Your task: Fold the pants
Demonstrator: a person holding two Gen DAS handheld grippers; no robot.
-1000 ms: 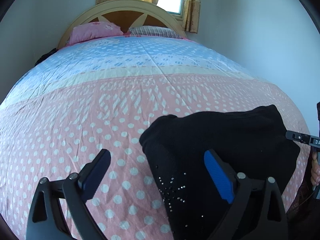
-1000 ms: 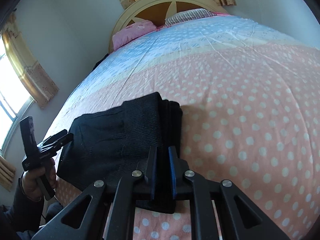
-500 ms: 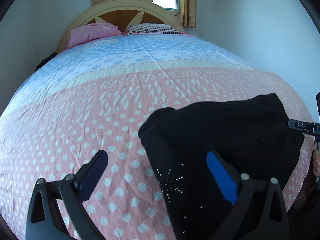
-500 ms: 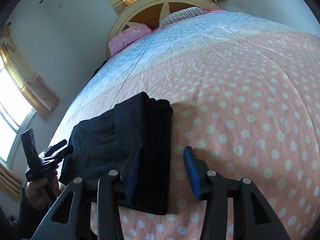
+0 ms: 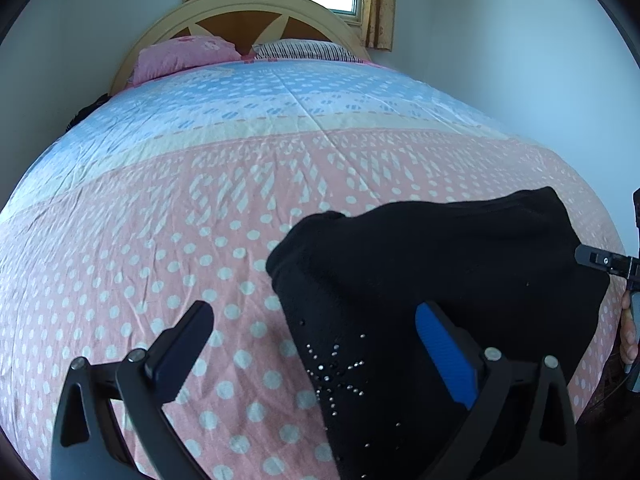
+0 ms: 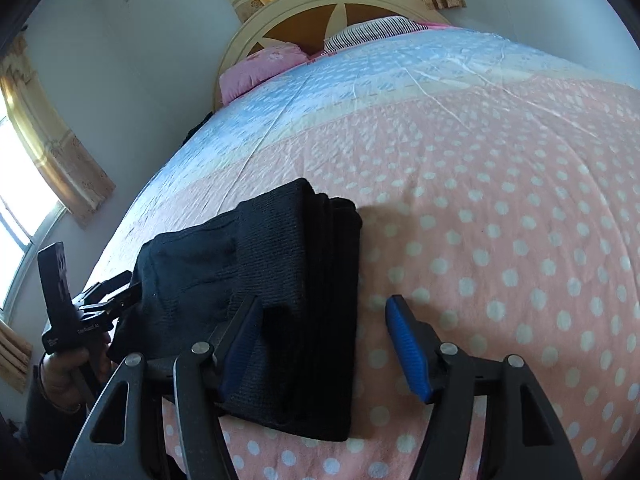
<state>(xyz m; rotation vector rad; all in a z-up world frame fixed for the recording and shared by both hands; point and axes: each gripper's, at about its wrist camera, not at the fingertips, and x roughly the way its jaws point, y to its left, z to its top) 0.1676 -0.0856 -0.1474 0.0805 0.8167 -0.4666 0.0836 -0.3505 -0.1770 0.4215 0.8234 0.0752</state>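
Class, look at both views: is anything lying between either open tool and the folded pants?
Nothing visible. The pants lie alone on the bedspread; the right tool and left tool hover open right over their edges.

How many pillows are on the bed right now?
2. A pink pillow lies at the headboard on the left, and a striped pillow lies beside it on the right. The bedspread may hide others.

Both wrist views look low and close across the pink dotted bedspread [image 5: 120, 280] toward the arched wooden headboard [image 6: 320, 12]; both share the folded black pants [image 5: 440, 264].
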